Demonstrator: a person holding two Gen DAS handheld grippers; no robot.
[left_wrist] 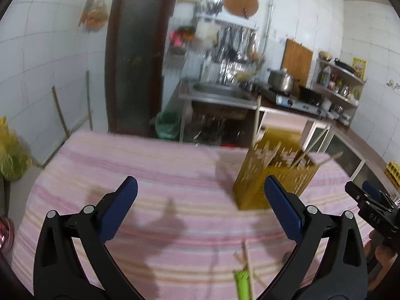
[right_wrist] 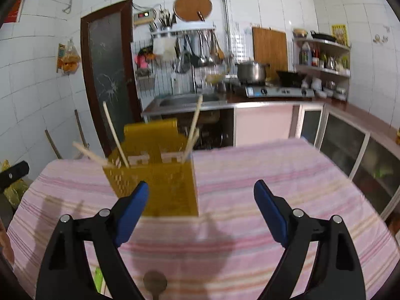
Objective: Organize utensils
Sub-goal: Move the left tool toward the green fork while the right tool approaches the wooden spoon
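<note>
A yellow perforated utensil holder (left_wrist: pixel 272 175) stands on the pink striped tablecloth (left_wrist: pixel 155 175) with several wooden chopsticks (left_wrist: pixel 256 122) sticking out. In the right wrist view the holder (right_wrist: pixel 160 187) is straight ahead, its chopsticks (right_wrist: pixel 115 132) leaning outward. My left gripper (left_wrist: pixel 200 192) is open and empty, left of the holder. My right gripper (right_wrist: pixel 201 195) is open and empty, just in front of the holder. A green-handled utensil (left_wrist: pixel 241 285) and loose chopsticks (left_wrist: pixel 247 257) lie near the table's front edge. A brown spoon (right_wrist: pixel 155 282) lies below the right gripper.
The right gripper shows at the left wrist view's right edge (left_wrist: pixel 370 205). Behind the table are a steel sink (right_wrist: pixel 185 100), a gas stove (right_wrist: pixel 277 91) with a pot (right_wrist: pixel 251 71), cabinets (right_wrist: pixel 350 140) and a dark door (right_wrist: pixel 107 70). A yellow bag (left_wrist: pixel 10 150) sits left.
</note>
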